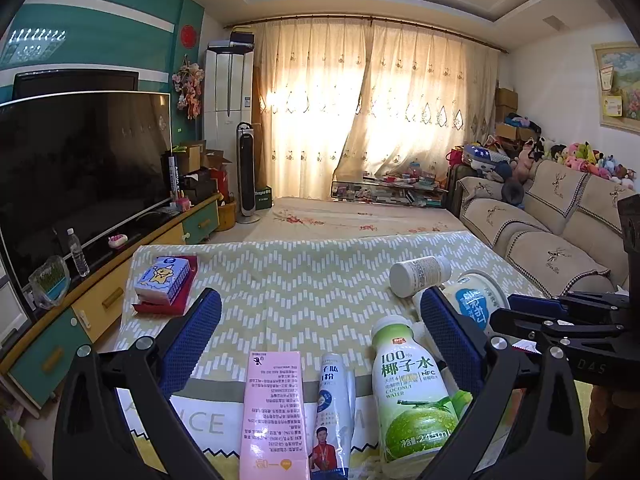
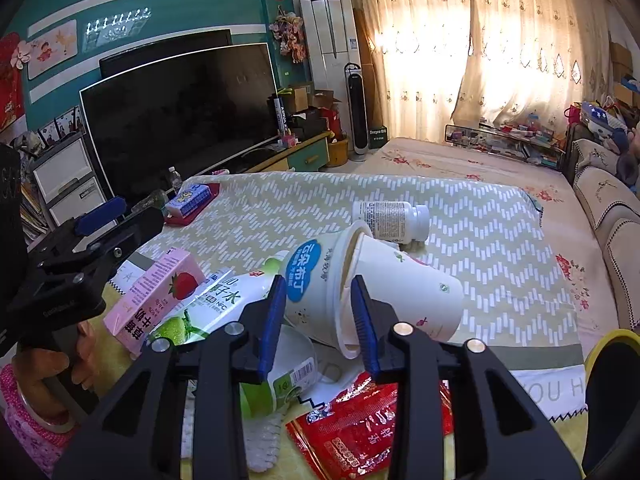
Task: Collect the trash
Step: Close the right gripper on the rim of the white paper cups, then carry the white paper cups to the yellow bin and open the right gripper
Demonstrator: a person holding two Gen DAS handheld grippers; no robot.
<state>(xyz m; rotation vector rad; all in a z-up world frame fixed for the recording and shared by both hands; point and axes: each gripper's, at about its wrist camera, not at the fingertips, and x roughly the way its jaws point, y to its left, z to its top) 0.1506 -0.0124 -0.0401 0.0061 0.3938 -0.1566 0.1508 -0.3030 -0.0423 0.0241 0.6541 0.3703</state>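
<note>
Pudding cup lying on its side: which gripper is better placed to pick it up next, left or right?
Right. The right gripper already has the pudding cup rim between its fingers, though contact isn't clear. The left gripper is wide open over the pink carton and coconut water bottle, with the cup off to its side.

Open left tool [image 1: 320, 320] above pink carton [image 1: 274, 412], white tube [image 1: 334, 408] and coconut-water bottle [image 1: 412, 392] on patterned table [image 1: 304, 280]

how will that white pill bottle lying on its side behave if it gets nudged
The white pill bottle lies on its side, so it would probably roll across the tablecloth. Its smooth plastic looks slippery. It is likely rigid, unlike the pudding cup.
</note>
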